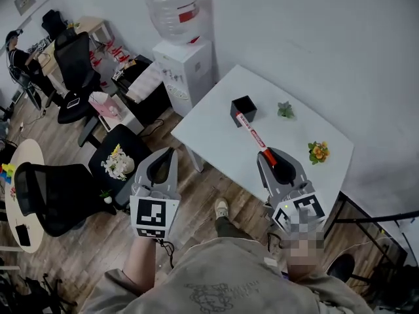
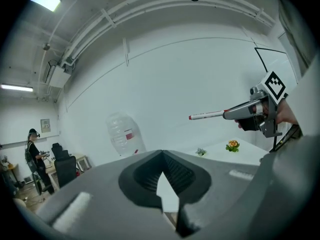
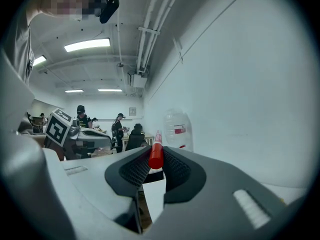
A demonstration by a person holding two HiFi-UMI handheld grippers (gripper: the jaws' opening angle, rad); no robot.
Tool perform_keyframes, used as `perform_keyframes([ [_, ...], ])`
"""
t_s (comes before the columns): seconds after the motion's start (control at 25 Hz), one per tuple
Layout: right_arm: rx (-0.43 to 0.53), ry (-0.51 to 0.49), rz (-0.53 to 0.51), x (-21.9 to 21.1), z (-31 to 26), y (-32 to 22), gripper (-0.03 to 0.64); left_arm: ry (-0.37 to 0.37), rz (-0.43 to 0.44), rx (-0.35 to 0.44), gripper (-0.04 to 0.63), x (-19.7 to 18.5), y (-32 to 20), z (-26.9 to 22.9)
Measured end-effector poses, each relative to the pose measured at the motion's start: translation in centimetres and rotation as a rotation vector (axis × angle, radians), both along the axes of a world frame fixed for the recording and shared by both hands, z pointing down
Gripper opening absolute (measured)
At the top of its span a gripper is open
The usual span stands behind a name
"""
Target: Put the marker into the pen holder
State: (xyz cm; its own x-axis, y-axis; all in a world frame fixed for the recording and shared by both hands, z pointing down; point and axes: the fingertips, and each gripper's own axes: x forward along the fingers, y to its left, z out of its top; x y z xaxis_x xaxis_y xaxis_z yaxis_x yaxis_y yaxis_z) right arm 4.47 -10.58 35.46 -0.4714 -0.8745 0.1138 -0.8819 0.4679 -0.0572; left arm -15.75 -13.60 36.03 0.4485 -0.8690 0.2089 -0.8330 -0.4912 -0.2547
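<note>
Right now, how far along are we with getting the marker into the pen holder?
Done: the marker is off the table, clamped by its red end in the right gripper. In hand: it is held above the white table, tip pointing at the black pen holder. Left: drop it in and release. The left gripper is shut, empty.

Lost behind the claws and past the picture edges

In the head view the red end of the marker disappears between the jaws of the right claw. Its print is too small to read, and the inside of the pen holder is only a dark square. The left claw fills the bottom of its own view, covering most of the worktop and the foot of the water bottle. In the right gripper view the pen holder cannot be made out for certain. The person is cut off by the head view's bottom edge.
</note>
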Motion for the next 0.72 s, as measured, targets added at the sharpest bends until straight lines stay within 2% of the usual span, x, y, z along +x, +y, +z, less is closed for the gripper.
perform_keyframes([
  [0.36, -0.067, 0.044, -0.004, 3.5, 2.4, -9.9, 0.095, -0.050, 0.011, -0.032, 0.000, 3.8, -9.5, 1.1],
  [0.72, -0.116, 0.063, 0.047, 7.3, 4.2, -13.2, 0.097, -0.085, 0.083, -0.059, 0.000, 7.9, -13.5, 2.1],
])
